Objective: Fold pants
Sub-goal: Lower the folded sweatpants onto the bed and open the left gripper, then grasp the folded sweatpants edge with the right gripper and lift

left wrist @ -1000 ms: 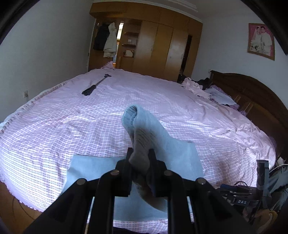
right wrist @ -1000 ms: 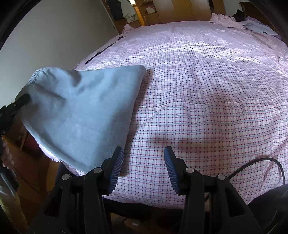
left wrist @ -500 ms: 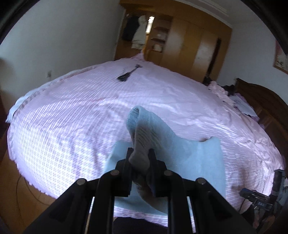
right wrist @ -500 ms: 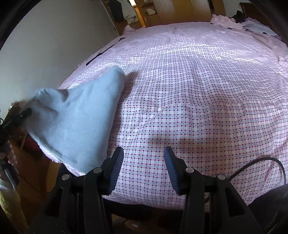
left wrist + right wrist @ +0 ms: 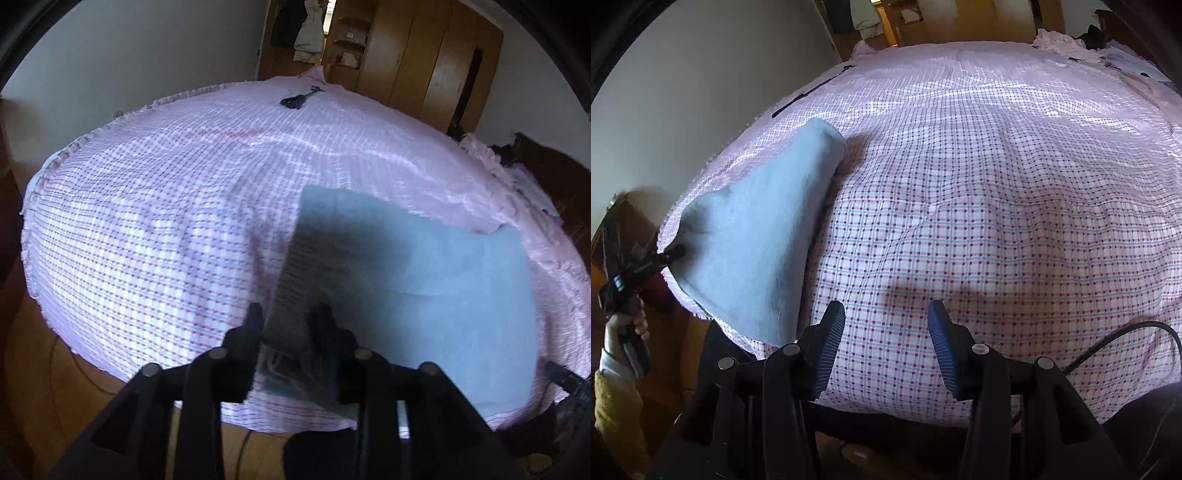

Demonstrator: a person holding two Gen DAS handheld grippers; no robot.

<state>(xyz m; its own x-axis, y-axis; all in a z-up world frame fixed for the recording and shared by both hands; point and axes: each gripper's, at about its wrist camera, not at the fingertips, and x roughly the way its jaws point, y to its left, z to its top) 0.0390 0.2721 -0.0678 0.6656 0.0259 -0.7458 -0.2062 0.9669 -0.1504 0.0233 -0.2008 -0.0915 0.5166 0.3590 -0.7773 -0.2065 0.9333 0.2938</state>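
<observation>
The light blue pants (image 5: pixel 406 277) lie folded into a flat rectangle at the near edge of the pink checked bed (image 5: pixel 147 221). My left gripper (image 5: pixel 288 310) is low over their left edge. Its jaws are opening, with the ribbed edge of the cloth loose between them. In the right wrist view the pants (image 5: pixel 757 236) lie at the left, one corner still raised at the left gripper (image 5: pixel 674 254), which a hand (image 5: pixel 624 328) holds. My right gripper (image 5: pixel 885 310) hangs open over bare bedspread (image 5: pixel 997 184) to the right of the pants, nothing between its blue pads.
A black strap-like object (image 5: pixel 295 100) lies at the far side of the bed. Wooden wardrobes (image 5: pixel 424 55) stand behind it, and a dark headboard (image 5: pixel 554 177) is at the right. Wooden floor (image 5: pixel 55 387) shows below the bed's near edge. A black cable (image 5: pixel 1126 332) trails by the right gripper.
The left gripper came down toward the bed with the raised fold of the pants, which now lies nearly flat. Its jaws have spread apart. The right gripper has not moved.
</observation>
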